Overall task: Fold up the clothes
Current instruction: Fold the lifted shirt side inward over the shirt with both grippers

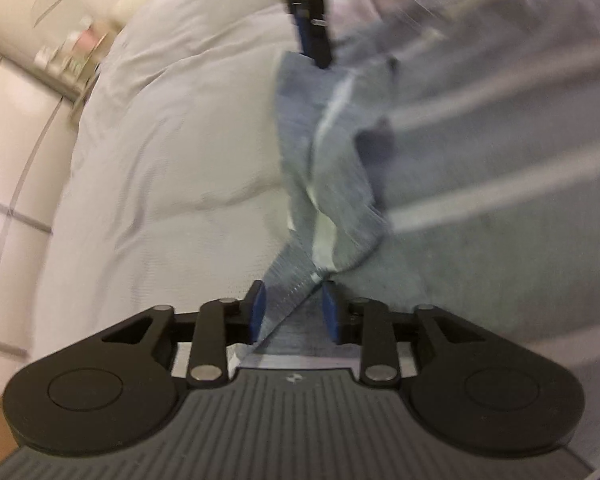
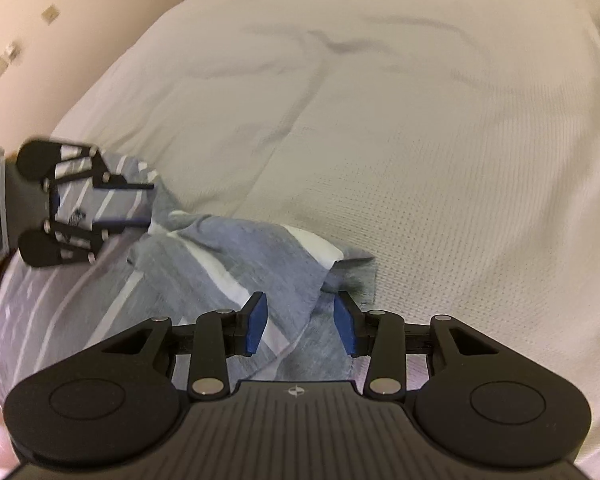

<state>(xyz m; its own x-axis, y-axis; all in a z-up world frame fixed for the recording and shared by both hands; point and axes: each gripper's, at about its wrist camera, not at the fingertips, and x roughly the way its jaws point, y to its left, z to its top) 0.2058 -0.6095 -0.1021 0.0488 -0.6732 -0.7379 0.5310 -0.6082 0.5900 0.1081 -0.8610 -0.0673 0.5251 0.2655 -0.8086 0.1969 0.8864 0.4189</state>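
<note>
The left tongs [image 1: 294, 312] pinch a twisted edge of the grey striped shirt [image 2: 236, 256], which sprawls on the white bed [image 2: 420, 120]. The right tongs [image 2: 302, 326] also straddle cloth, grip unclear.

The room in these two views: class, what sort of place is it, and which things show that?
Most likely a bedroom. A wide bed with a white textured cover fills both views, a grey striped garment lies on it for folding, and a small stand with blurred items sits beside the bed on a tiled floor.
</note>
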